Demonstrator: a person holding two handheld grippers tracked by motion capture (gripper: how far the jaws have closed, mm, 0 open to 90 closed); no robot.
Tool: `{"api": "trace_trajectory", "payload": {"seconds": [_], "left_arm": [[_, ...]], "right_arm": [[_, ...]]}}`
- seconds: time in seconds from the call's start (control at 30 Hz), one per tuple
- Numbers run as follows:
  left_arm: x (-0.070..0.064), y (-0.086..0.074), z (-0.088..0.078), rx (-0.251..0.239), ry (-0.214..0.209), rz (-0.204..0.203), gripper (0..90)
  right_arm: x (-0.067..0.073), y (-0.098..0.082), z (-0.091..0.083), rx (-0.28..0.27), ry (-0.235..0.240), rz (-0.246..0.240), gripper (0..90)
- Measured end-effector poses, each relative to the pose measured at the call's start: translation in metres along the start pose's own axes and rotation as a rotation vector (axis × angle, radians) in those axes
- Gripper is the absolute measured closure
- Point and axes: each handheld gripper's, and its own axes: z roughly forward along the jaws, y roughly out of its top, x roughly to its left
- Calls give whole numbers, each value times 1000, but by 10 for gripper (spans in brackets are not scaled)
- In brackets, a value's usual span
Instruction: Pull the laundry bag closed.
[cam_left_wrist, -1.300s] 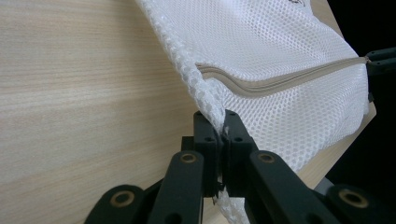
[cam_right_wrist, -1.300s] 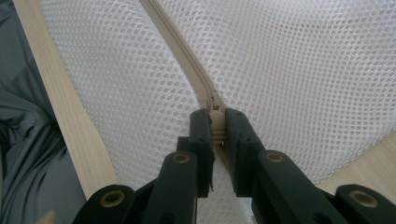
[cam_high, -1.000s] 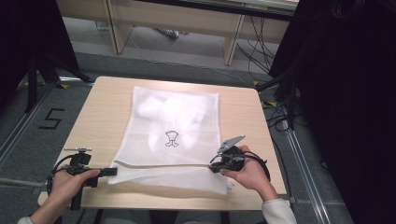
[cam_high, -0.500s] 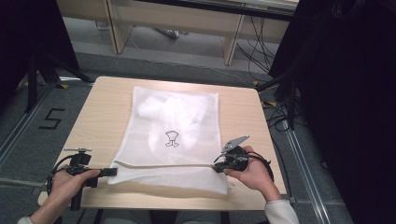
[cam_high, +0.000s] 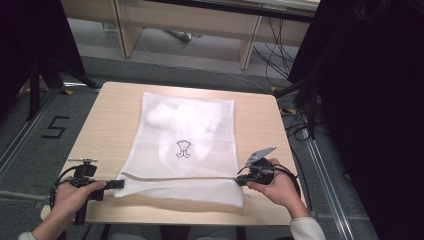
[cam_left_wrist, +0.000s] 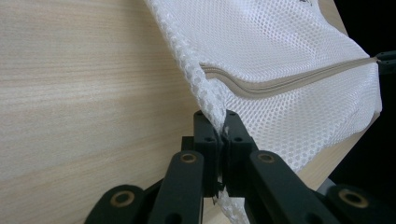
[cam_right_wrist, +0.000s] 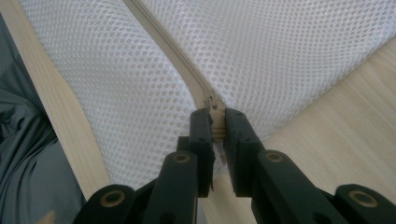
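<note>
On the wooden table (cam_high: 115, 115) in the high view, a white mesh bag (cam_high: 190, 135) is lying flat across the middle, its zipper (cam_high: 180, 177) running left to right close to the near edge. At the near left corner of the bag, the left gripper (cam_high: 116, 184) is clamping the mesh, with the person's left hand (cam_high: 75, 195) wrapping around its body. At the near right, the right gripper (cam_high: 242, 181) is sitting at the right end of the zipper, held by the right hand (cam_high: 275, 187). Along the left gripper view, the left gripper (cam_left_wrist: 220, 122) is pinching the bag's edge (cam_left_wrist: 205, 100) tightly, jaws clenched on the mesh, while the zipper (cam_left_wrist: 280, 81) is stretching away toward the far right. Along the right gripper view, the right gripper (cam_right_wrist: 215, 122) is gripping the beige zipper pull (cam_right_wrist: 216, 126) between its jaws, with the zipper (cam_right_wrist: 173, 58) leading away up the bag (cam_right_wrist: 280, 51) and the table (cam_right_wrist: 327, 130) showing at the right.
</note>
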Motion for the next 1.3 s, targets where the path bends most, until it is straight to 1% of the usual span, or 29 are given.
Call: {"api": "trace_trajectory", "payload": {"seconds": [0.03, 0.07, 0.1, 0.13, 0.2, 0.27, 0.33, 0.4, 0.43, 0.47, 0.5, 0.53, 0.6, 0.63, 0.67, 0.73, 0.8, 0.83, 0.87, 0.9, 0.93, 0.97, 1.0, 1.03, 1.07, 1.2, 1.23, 1.27, 1.3], "left_arm": [[0, 0, 0, 4, 12, 9, 861], [2, 1, -2, -4, 74, 29, 862], [4, 1, -4, -16, 99, 25, 862], [8, 2, -8, -38, 98, 5, 862], [10, 2, -7, -24, 72, -15, 862], [3, 3, -1, -5, 74, 19, 862], [-3, 2, 1, 1, 87, 59, 859], [-2, 0, 1, 5, 81, 53, 848], [-1, 0, 1, 9, 78, 55, 836], [-1, 0, 1, 10, 78, 59, 823], [-1, 0, 1, 17, 87, 72, 812], [-3, 0, 2, 22, 96, 90, 790], [-7, -1, 2, 29, 107, 135, 740], [-8, -2, 1, 23, 116, 144, 709], [-10, -2, -1, 7, 131, 151, 674], [-12, -3, -9, -34, 158, 172, 586], [-11, -2, -17, -53, 181, 209, 522], [-13, -3, -17, -107, 183, 189, 490], [-10, -1, -20, -108, 191, 194, 453], [-9, -1, -21, -118, 193, 188, 413], [-7, 0, -22, -134, 199, 176, 385], [-5, 1, -21, -161, 200, 153, 357], [-1, 2, -22, -182, 207, 135, 332], [2, 3, -23, -189, 212, 119, 309], [5, 4, -25, -195, 213, 112, 298], [17, 8, -31, -254, 220, 57, 289], [17, 8, -32, -260, 217, 56, 288], [17, 8, -32, -264, 213, 54, 287], [17, 8, -31, -266, 210, 53, 287]], "right_arm": [[0, 0, 0, 0, 3, 2, 863], [-1, -1, -1, 17, -19, -12, 900], [-5, -4, -4, 66, -124, -32, 900], [-10, -8, -6, 68, -143, -15, 900], [-22, -20, -15, -11, -72, 56, 900], [-19, -20, -13, 3, -89, 44, 900], [-14, -15, -13, -8, -94, 35, 900], [-14, -13, -14, -19, -98, 24, 900], [-13, -14, -13, -39, -104, 52, 900], [-15, -15, -17, -34, -114, 51, 900], [-15, -16, -15, -64, -121, 78, 900], [-17, -17, -18, -47, -123, 72, 900], [-21, -20, -15, -94, -155, 53, 896], [-20, -20, -16, -88, -171, 90, 880], [-21, -21, -15, -95, -185, 76, 868], [-21, -22, -14, -107, -198, 92, 826], [-18, -22, -13, -117, -208, 131, 782], [-19, -23, -13, -114, -224, 121, 765], [-19, -24, -10, -133, -239, 123, 753], [-19, -25, -10, -147, -243, 147, 744], [-20, -25, -11, -136, -252, 135, 736], [-21, -26, -11, -149, -261, 147, 723], [-20, -26, -11, -167, -265, 170, 709], [-22, -27, -9, -202, -293, 158, 701], [-21, -27, -13, -165, -281, 169, 700], [-22, -30, -7, -190, -299, 186, 672], [-23, -30, -6, -189, -298, 170, 665], [-21, -31, -5, -183, -301, 192, 656], [-20, -31, -1, -206, -315, 197, 648]]}}
